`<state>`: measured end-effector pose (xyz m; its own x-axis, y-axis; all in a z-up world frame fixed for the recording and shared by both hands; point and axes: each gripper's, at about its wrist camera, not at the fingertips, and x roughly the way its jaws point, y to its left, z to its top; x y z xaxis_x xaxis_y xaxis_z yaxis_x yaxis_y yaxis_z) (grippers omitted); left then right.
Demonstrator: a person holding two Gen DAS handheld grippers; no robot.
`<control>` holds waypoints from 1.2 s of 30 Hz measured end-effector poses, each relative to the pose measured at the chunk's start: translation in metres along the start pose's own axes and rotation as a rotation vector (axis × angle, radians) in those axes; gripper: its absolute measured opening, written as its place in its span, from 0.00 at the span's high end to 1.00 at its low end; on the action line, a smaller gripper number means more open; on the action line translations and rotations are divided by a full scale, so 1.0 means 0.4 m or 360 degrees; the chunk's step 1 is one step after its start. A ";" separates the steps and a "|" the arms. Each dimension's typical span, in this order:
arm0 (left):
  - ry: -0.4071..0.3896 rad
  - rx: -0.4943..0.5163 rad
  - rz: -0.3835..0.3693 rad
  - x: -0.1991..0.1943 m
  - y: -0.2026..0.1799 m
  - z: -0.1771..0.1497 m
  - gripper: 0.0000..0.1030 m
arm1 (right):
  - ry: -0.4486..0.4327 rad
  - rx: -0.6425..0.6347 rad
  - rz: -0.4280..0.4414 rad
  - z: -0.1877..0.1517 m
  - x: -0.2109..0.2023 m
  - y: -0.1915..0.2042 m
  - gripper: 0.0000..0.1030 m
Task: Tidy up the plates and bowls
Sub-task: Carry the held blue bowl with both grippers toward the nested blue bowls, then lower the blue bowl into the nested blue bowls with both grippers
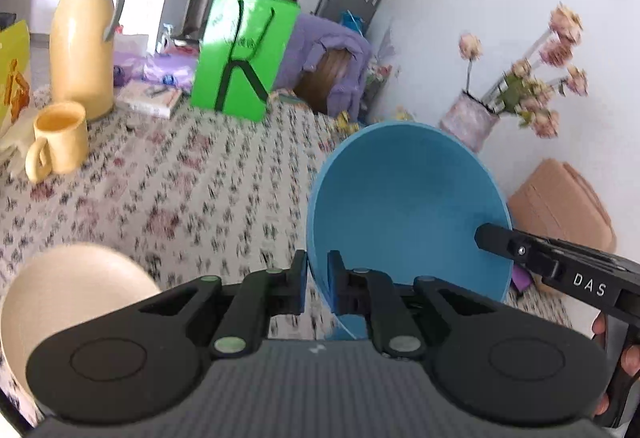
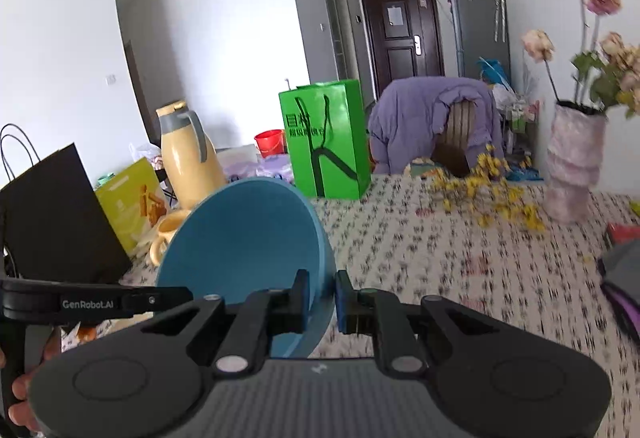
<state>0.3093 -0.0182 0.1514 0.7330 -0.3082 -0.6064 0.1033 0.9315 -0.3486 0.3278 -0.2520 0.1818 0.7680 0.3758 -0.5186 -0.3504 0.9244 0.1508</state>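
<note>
Two claws grip one blue bowl (image 1: 408, 205), which I hold tilted above the floral counter (image 1: 180, 189). Left wrist view: my left claw (image 1: 318, 286) is clamped on the near rim, one finger inside the wall and one outside; the right claw's finger reaches the opposite rim. A cream bowl (image 1: 72, 294) sits low left, just beside. Right wrist view: my right claw (image 2: 322, 304) pinches the bowl's right rim likewise. I judge the bowl light, rigid and smooth-walled, so prone to slip; rim grips suit it.
</note>
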 end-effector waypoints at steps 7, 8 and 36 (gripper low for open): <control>0.0073 0.0063 -0.0029 -0.027 -0.041 -0.106 0.90 | 0.0043 0.0044 -0.0036 -0.104 -0.085 -0.015 0.87; 0.0082 0.0068 -0.0035 -0.028 -0.044 -0.118 0.89 | 0.0051 0.0054 -0.0040 -0.117 -0.094 -0.019 0.87; 0.0358 0.0006 -0.0058 0.094 0.014 -0.207 0.85 | 0.0357 0.0178 -0.0017 -0.261 0.019 -0.082 0.84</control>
<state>0.2818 -0.0406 0.0674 0.5602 -0.3766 -0.7378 0.1298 0.9196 -0.3708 0.2891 -0.2862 0.0850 0.6288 0.3533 -0.6927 -0.2719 0.9345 0.2298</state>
